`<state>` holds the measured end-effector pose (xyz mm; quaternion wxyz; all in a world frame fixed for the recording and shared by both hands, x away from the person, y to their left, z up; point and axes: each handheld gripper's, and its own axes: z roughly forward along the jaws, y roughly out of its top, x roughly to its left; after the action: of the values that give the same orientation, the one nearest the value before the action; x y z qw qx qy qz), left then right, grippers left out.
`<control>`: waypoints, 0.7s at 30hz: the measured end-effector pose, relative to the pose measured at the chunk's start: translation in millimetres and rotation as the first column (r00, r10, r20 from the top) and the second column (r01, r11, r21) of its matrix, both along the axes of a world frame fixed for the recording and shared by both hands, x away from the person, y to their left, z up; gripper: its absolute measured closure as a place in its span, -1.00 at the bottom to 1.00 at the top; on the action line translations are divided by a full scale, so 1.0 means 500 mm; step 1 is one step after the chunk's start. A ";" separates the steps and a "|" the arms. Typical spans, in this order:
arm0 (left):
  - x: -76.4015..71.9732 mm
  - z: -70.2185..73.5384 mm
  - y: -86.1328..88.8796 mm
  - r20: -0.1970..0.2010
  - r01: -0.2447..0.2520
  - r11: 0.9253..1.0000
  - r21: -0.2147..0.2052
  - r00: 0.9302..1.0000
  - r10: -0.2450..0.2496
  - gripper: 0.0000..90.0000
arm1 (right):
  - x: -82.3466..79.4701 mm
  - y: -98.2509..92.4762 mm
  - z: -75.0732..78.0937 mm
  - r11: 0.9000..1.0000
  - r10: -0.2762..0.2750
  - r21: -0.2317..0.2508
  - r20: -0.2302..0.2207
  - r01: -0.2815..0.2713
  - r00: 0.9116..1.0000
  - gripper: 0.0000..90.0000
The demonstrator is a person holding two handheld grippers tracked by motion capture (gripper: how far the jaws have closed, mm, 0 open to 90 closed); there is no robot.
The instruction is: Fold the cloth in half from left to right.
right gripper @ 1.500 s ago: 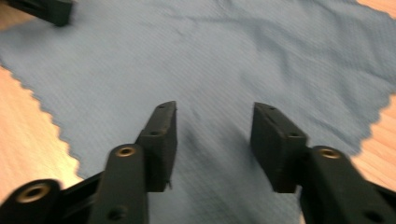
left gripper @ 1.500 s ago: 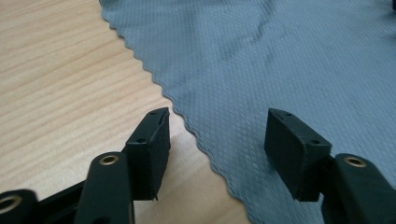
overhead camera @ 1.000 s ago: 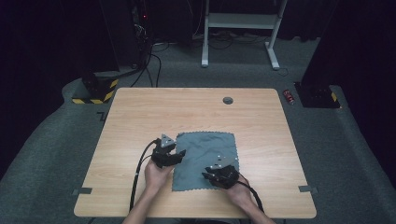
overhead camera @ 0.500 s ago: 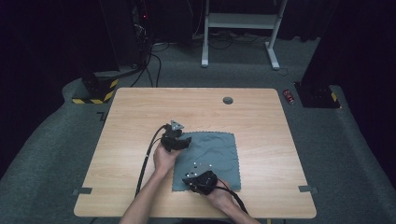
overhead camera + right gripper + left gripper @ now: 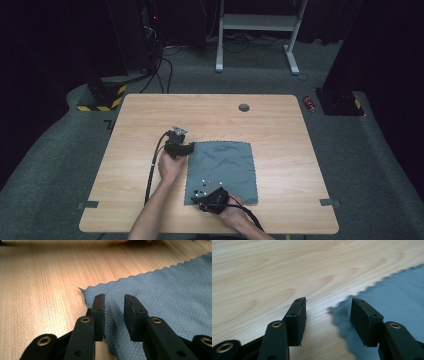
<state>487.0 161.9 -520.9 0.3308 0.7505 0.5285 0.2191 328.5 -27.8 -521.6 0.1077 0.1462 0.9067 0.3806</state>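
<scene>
— Where does the grey-blue cloth (image 5: 222, 171) lie in relation to the two tools?

— It lies flat on the wooden surface (image 5: 150, 115). In the high view, the left tool (image 5: 186, 148) sits at the cloth's far left corner and the right tool (image 5: 204, 196) at its near left corner, so the cloth spreads out to the right of both.

— How do the left tool's jaws stand?

— In the left gripper view, the left tool (image 5: 327, 312) has its jaws well apart, gripping nothing. The scalloped corner of the cloth (image 5: 392, 300) reaches in just ahead of the gap; one jaw is over bare wood (image 5: 274, 272), the other over the cloth's edge.

— And the right one?

— In the right gripper view, the right tool (image 5: 113, 306) has a narrower gap, and its jaws have just been opening a little. Both jaws are low over the cloth (image 5: 170, 290) close behind its corner, with the fabric below and between them, but the pads do not pinch it. Bare surface (image 5: 42, 285) lies to one side of that corner.
</scene>
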 end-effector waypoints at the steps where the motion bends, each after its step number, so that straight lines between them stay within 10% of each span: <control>1: 0.000 0.001 0.008 -0.007 -0.012 1.000 -0.007 1.000 0.012 0.04 | 0.000 0.000 0.000 1.000 -0.001 0.002 -0.006 0.001 1.000 0.55; 21: -0.002 0.000 -0.007 0.016 0.047 0.999 0.018 0.999 -0.047 0.22 | -0.015 0.041 0.007 0.998 0.054 0.013 -0.016 -0.054 0.998 0.45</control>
<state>486.1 158.1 -520.9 0.3335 0.7637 0.5061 0.2223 321.0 -7.1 -518.0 0.0892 0.1253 0.9088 0.3879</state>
